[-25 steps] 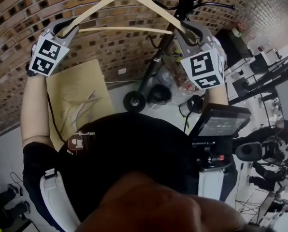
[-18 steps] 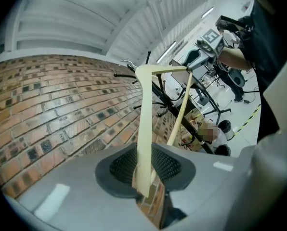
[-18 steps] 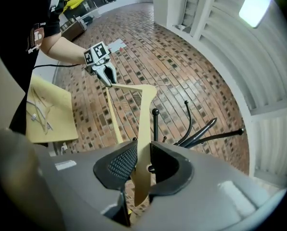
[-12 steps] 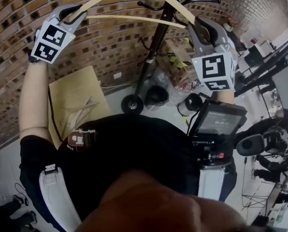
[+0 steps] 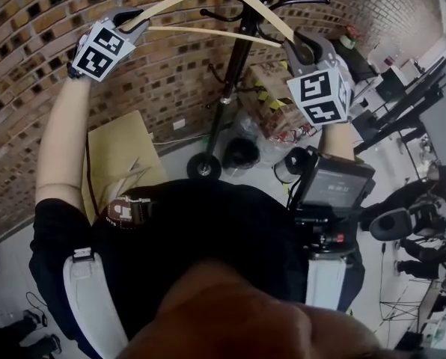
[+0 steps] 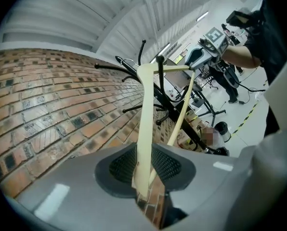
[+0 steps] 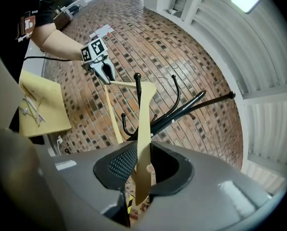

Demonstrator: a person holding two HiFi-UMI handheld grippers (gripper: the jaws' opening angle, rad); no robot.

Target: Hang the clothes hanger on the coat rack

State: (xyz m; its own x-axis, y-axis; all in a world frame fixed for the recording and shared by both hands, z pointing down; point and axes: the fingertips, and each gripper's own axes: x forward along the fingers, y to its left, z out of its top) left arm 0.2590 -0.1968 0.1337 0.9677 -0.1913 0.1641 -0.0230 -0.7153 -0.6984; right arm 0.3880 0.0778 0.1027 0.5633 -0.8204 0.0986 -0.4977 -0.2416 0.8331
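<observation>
Your left gripper (image 5: 128, 22) and right gripper (image 5: 301, 47) are each clamped on one end of the wooden clothes hanger (image 5: 208, 34), held high just before the black coat rack (image 5: 234, 73), so you're likely mid-approach and next must guide its top over a peg (image 5: 301, 2).

Pale, smooth wooden hanger (image 5: 170, 1); black, glossy, seemingly metal coat rack (image 5: 233, 73); rough brick wall (image 5: 28, 88).

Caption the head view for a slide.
Left gripper and right gripper clamp the hanger by its ends near the coat rack.
</observation>
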